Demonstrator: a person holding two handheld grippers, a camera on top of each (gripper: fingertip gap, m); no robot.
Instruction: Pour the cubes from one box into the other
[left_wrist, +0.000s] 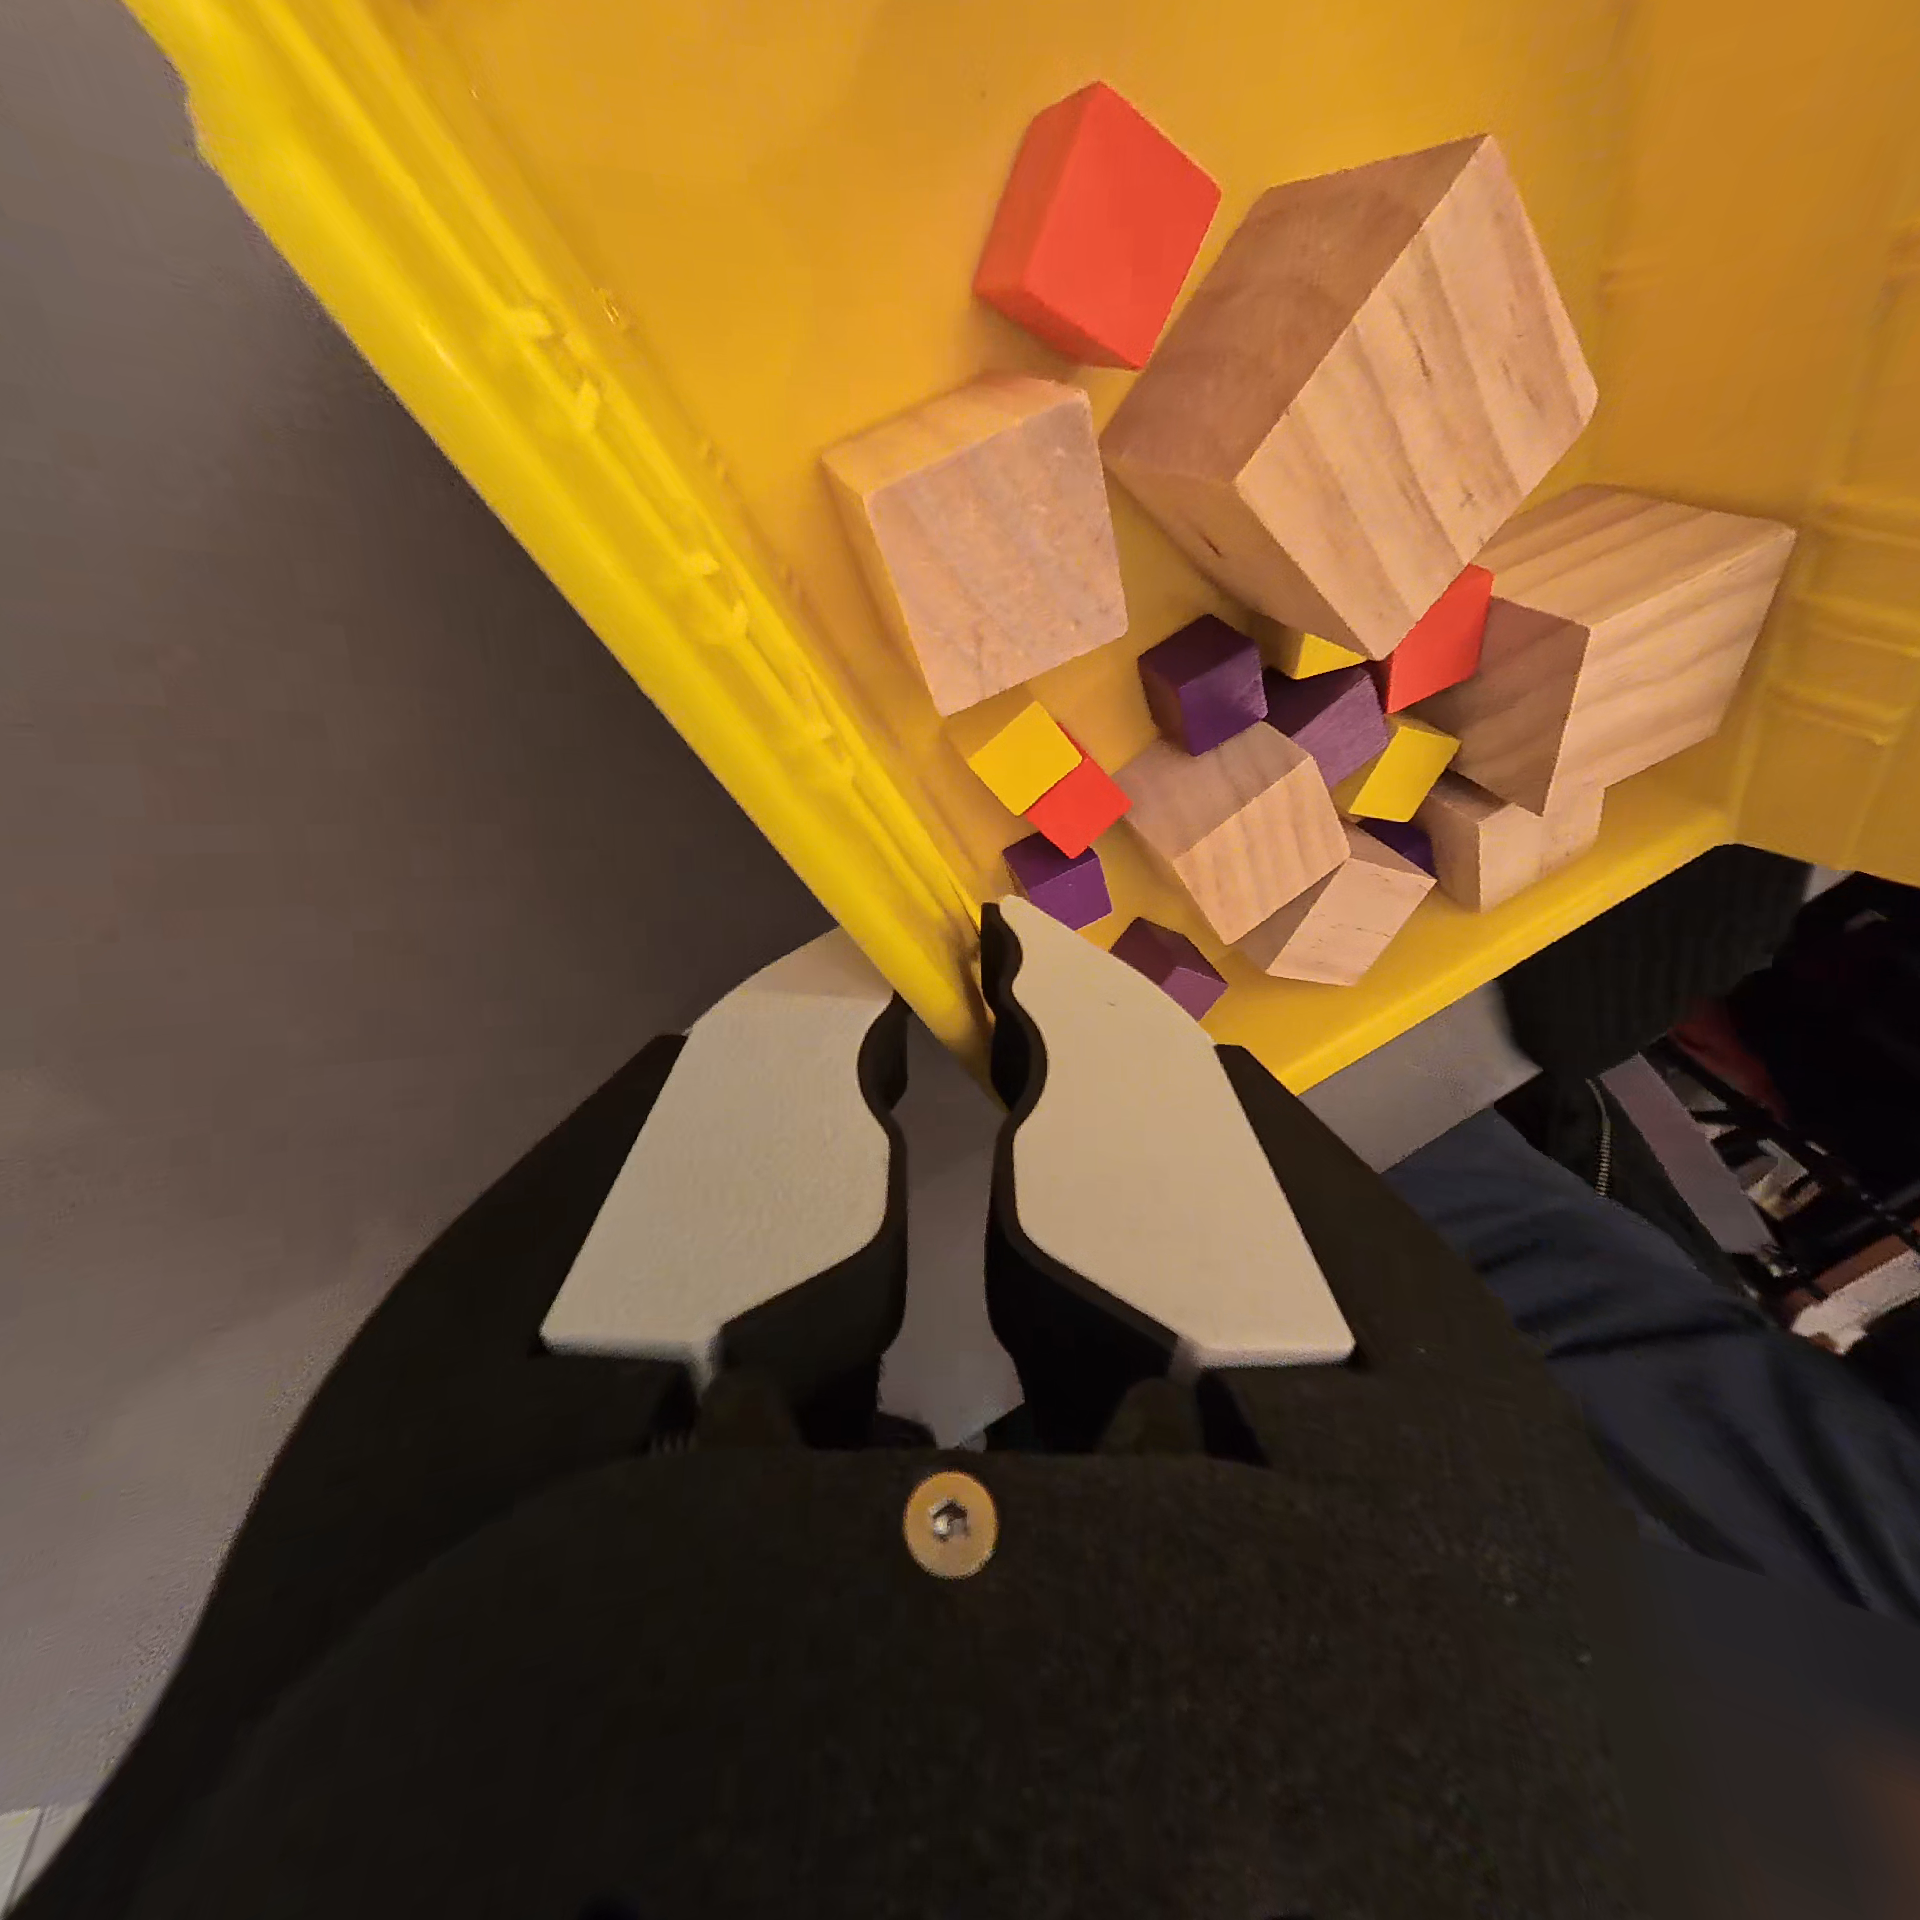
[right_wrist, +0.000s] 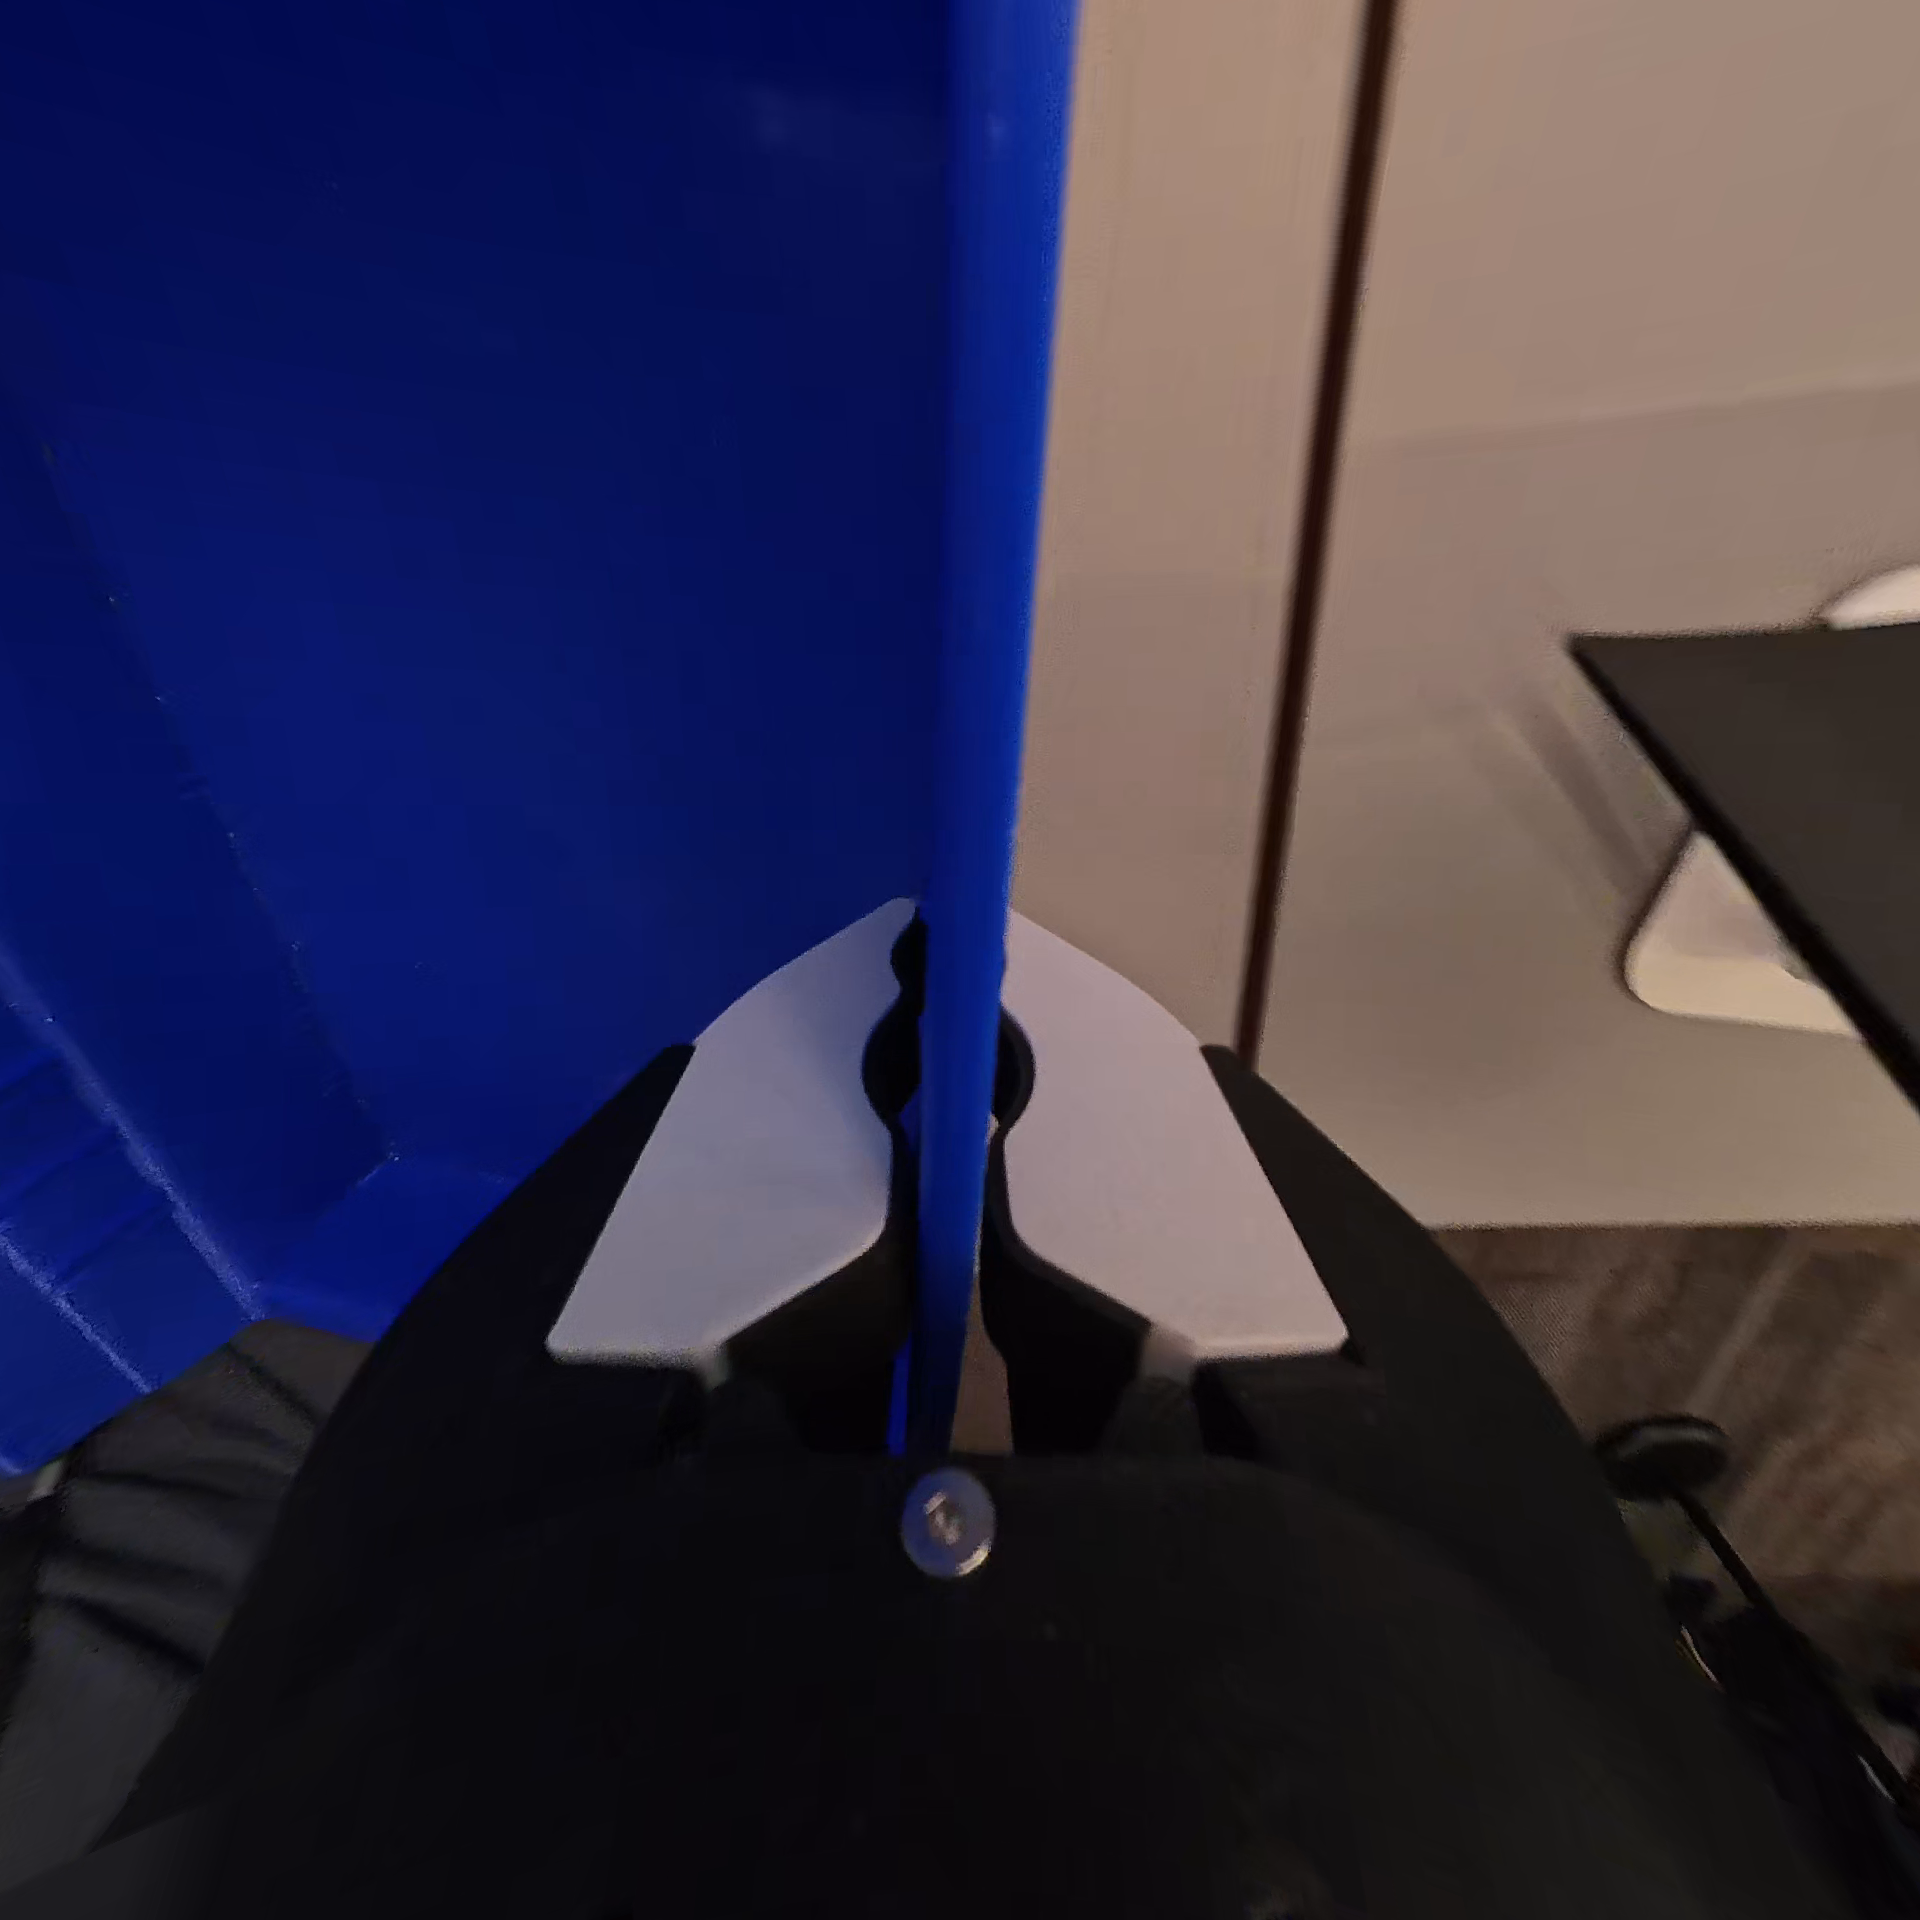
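In the left wrist view my left gripper (left_wrist: 951, 940) is shut on the rim of a yellow box (left_wrist: 727, 260), which is tilted. Several cubes lie heaped in its lower corner: large plain wooden cubes (left_wrist: 1351, 384), a red cube (left_wrist: 1101, 223), small purple cubes (left_wrist: 1205, 681) and small yellow cubes (left_wrist: 1023, 753). In the right wrist view my right gripper (right_wrist: 956, 925) is shut on the side wall of a blue box (right_wrist: 468, 520), held up on edge. The part of its inside that shows holds no cubes.
A grey wall (left_wrist: 208, 727) lies left of the yellow box. A person's dark trousers (left_wrist: 1714, 1351) show below it. In the right wrist view a black table top (right_wrist: 1787, 748) stands at right, with a beige wall (right_wrist: 1610, 312) behind and grey carpet (right_wrist: 1610, 1320) below.
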